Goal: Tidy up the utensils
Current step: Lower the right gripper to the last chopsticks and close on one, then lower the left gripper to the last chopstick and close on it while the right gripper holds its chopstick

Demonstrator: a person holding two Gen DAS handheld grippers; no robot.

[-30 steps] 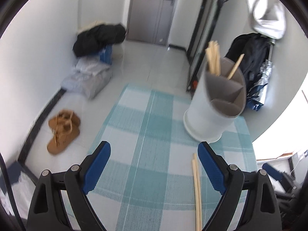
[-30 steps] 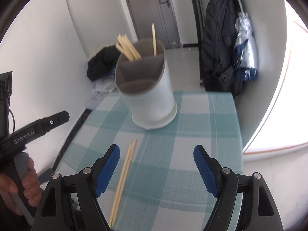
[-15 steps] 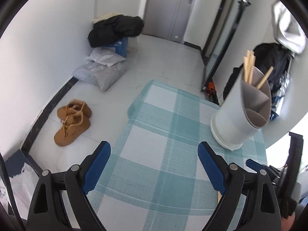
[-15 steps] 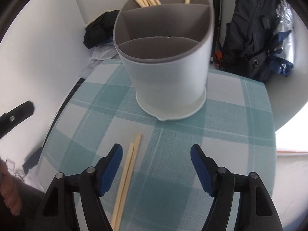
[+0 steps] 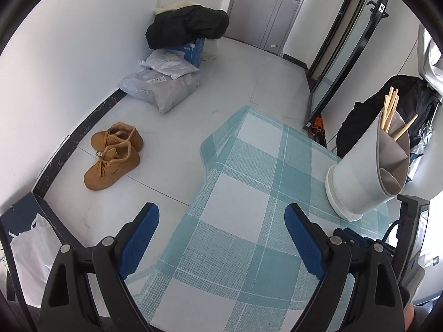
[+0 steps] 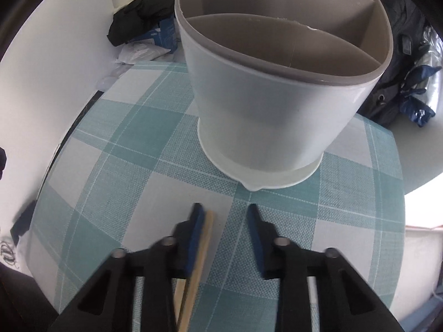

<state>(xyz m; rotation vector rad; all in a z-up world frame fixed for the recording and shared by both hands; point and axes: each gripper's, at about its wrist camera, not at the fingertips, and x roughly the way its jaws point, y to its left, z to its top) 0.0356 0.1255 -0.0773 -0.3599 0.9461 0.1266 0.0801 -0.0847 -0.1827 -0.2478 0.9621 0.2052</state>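
Wooden chopsticks (image 6: 203, 238) between half-open right gripper (image 6: 224, 229)

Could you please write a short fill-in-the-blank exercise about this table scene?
1. The tablecloth has a white and ____ check pattern.
2. The loose chopsticks lie on the cloth between the fingers of the ____ claw.
3. The utensil holder stands ____ on the cloth.
4. The left claw holds ____.

Missing words: teal; right; upright; nothing

Both grippers: left gripper (image 5: 221, 238) and right gripper (image 6: 224, 238) w/ black frames, blue ribbed jaws, silver pivot screws.
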